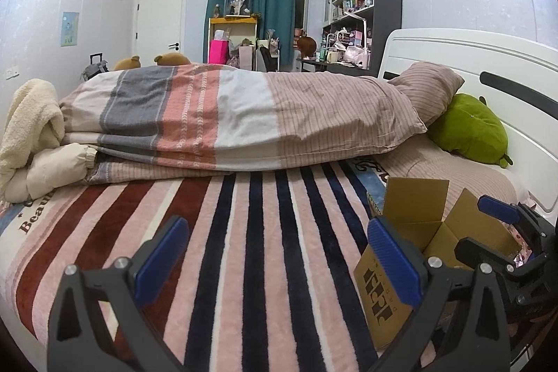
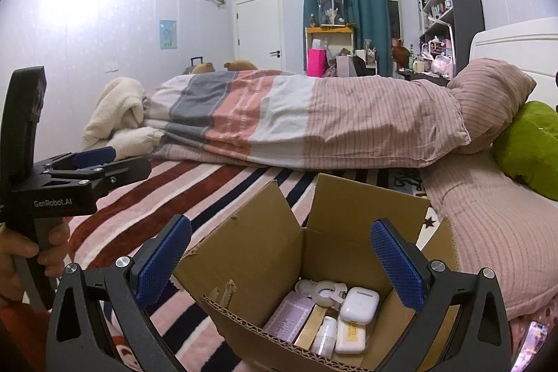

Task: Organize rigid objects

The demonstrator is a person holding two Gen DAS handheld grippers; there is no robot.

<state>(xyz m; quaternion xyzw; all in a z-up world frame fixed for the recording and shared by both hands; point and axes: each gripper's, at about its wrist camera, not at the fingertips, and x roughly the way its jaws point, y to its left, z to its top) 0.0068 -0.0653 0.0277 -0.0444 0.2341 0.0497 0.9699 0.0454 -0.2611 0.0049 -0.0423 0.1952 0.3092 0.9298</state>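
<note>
An open cardboard box (image 2: 251, 232) stands on the striped bedspread (image 1: 244, 232). Inside lie a white earbud case (image 2: 359, 304), a white tape dispenser (image 2: 324, 290), a purple carton (image 2: 289, 316), a small white bottle (image 2: 324, 335) and a white-and-yellow pack (image 2: 350, 335). My right gripper (image 2: 280, 264) hovers over the box, open and empty, its blue pads (image 2: 397, 267) spread wide. My left gripper (image 1: 279, 260) is open over the bare bedspread, left of the box (image 1: 415, 201). The right gripper (image 1: 495, 229) shows at the far right of the left wrist view. A hand (image 2: 21, 253) holds the left gripper (image 2: 94, 162).
A folded striped quilt (image 1: 226, 114) lies across the bed behind the box. A pillow (image 2: 488, 93) and a green plush (image 2: 530, 142) rest against the white headboard (image 1: 470, 58). A cream blanket (image 1: 28, 121) is heaped at the left. A shiny pink item (image 2: 533, 337) lies right of the box.
</note>
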